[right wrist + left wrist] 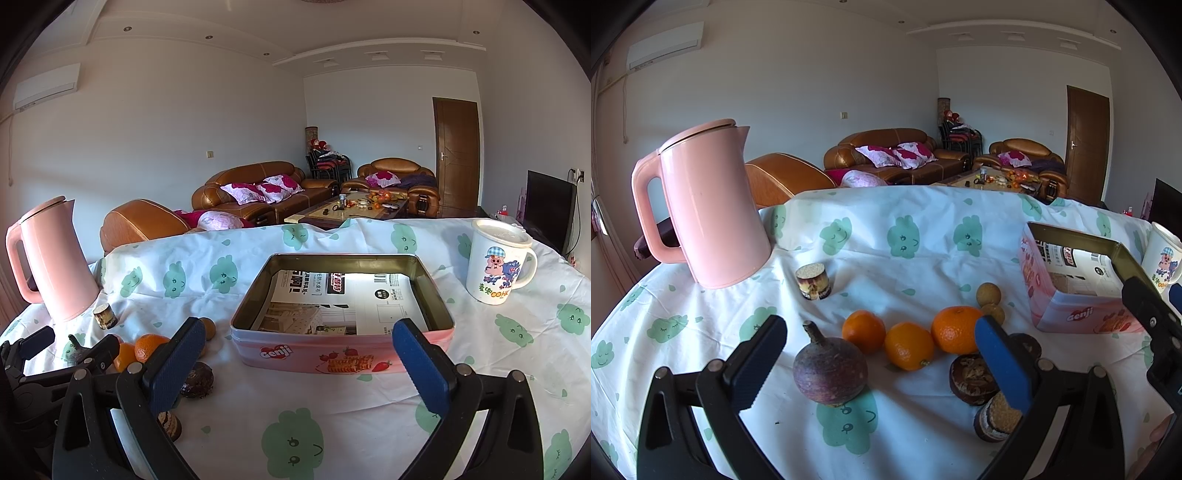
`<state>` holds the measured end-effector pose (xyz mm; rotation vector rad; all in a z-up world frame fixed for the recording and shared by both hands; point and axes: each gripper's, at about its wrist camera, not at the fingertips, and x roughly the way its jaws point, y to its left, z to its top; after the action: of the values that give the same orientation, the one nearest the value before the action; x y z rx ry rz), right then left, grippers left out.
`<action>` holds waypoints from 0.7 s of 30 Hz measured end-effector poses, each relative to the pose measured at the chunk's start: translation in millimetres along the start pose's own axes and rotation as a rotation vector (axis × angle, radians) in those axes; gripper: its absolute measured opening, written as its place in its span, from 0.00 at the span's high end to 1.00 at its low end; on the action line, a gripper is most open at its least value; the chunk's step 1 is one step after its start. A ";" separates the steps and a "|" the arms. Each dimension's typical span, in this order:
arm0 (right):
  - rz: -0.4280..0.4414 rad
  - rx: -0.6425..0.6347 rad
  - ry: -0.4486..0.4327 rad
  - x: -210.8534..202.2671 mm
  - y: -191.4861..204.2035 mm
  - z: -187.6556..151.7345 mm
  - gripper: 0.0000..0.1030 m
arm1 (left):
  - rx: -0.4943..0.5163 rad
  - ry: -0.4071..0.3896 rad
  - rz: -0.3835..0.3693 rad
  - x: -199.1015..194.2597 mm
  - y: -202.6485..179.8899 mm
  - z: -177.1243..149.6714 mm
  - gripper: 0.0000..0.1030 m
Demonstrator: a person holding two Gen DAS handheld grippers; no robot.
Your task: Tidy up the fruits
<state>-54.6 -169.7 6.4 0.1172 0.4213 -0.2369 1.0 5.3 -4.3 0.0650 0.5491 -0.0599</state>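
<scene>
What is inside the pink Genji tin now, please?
Only printed paper lines the bottom of the pink tin; no fruit is inside. The strip of floor right behind its near wall is hidden.

L wrist cam sits low, close over the oranges [908,345]; R wrist cam faces the tin [341,314]. Both share tin, kettle [709,210], probably oranges.

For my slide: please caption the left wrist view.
Open left gripper over a mangosteen and three oranges.
</scene>
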 end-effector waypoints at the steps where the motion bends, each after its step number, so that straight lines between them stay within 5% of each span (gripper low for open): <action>1: 0.000 0.000 0.001 0.2 0.1 -0.1 0.01 | 0.000 0.000 0.000 0.0 0.1 -0.1 0.00; 21: 0.004 0.006 0.009 1.4 -0.3 -0.8 0.01 | 0.000 0.002 -0.001 0.4 0.3 0.8 0.00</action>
<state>-53.7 -170.1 5.1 0.1246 0.4297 -0.2339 1.8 5.6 -3.8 0.0647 0.5514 -0.0603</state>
